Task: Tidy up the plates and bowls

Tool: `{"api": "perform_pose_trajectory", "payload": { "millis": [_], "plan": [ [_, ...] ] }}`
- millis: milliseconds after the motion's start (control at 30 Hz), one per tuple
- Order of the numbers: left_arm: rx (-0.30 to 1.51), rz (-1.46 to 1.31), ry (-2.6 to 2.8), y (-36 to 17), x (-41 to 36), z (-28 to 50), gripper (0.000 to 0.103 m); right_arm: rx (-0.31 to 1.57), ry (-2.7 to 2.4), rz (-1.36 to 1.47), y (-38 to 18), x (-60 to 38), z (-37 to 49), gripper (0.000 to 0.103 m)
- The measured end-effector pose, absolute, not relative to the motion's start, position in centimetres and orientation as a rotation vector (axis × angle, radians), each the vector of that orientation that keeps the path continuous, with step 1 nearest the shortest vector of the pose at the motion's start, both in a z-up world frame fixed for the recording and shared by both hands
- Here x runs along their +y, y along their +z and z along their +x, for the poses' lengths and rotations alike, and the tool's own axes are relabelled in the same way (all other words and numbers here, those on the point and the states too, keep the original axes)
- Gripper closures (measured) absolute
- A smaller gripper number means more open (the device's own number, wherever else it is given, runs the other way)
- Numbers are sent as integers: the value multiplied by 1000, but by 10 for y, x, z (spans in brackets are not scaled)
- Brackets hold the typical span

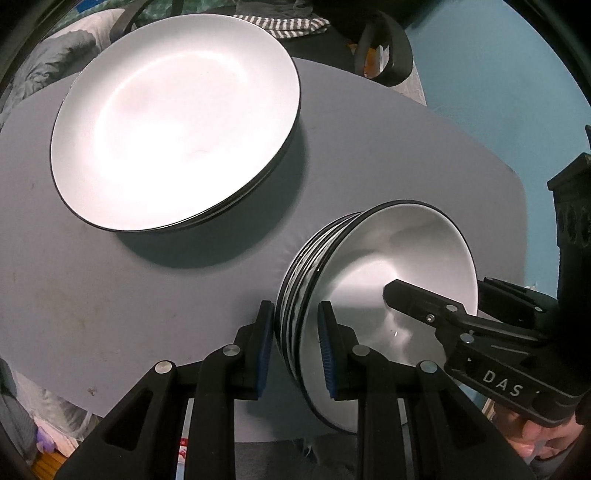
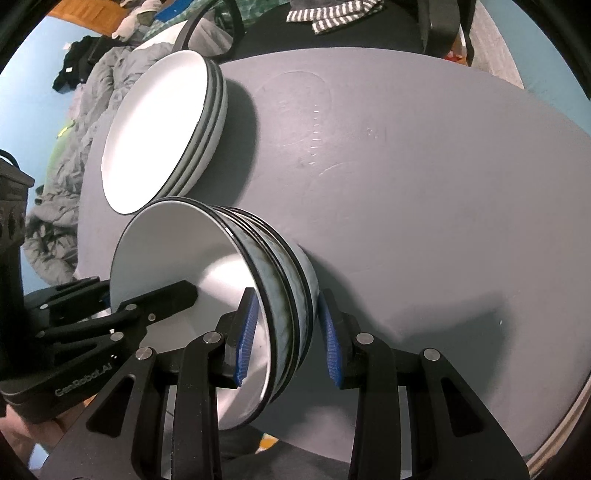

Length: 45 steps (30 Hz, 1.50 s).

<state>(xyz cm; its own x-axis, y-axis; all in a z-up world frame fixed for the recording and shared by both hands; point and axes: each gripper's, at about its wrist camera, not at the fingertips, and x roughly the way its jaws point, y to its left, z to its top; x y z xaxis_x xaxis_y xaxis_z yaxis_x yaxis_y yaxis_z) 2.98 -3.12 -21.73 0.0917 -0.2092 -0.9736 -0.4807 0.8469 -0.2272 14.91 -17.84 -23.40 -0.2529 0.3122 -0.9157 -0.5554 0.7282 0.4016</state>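
A stack of nested bowls, white inside with marbled grey outsides and black rims, sits near the table's front edge. My left gripper straddles the stack's rims, one finger outside and one inside the top bowl. My right gripper straddles the rims from the opposite side. Neither pair of pads visibly presses the bowls. The right gripper also shows in the left wrist view, reaching into the top bowl. A stack of white plates with black rims sits farther back; it also shows in the right wrist view.
The round grey table has bare surface to the right of the dishes. Striped cloth and dark chairs lie beyond the far edge. Crumpled grey bedding lies at the left. A blue wall stands behind.
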Motion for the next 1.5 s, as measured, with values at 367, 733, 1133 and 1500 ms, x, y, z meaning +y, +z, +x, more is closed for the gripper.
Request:
{"api": "perform_pose_trajectory", "payload": {
  "millis": [367,733,1133,1500],
  "plan": [
    [1462,-604,184,-234,-29,21,67,1630,779,-91,-238,-192,148,62],
    [1424,-622,143,-250,-24,28,59,1616,747,-95,-235,-190,142,62],
    [1446,-629,82,-247,-25,17,62,1621,734,-140,-236,-185,138,54],
    [1487,-611,61,-252,-29,16,77,1701,752,-186,-230,-184,142,79]
  ]
}}
